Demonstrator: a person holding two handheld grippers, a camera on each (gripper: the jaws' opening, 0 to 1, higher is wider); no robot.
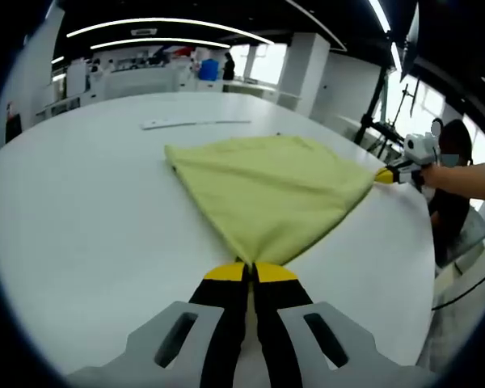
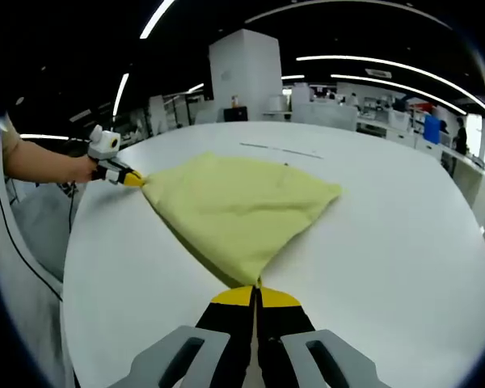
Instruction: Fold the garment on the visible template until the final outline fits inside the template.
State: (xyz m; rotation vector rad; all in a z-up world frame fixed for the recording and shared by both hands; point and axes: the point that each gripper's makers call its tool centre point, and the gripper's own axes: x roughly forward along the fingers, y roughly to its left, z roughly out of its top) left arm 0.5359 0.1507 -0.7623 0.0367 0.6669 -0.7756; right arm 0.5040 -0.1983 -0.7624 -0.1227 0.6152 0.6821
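Left claw (image 1: pixel 250 271) and right claw (image 2: pixel 258 293) are each clamped on a corner of the yellow garment (image 1: pixel 267 190), stretched ahead between them over the white desk (image 1: pixel 81 218), with bare surface on either side.

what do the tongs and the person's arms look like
Left tongs and right tongs: black jaws with yellow tips, on light grey slotted bodies. Seen from across the table, each carries a white round-lensed box. The forearms show no sleeve.
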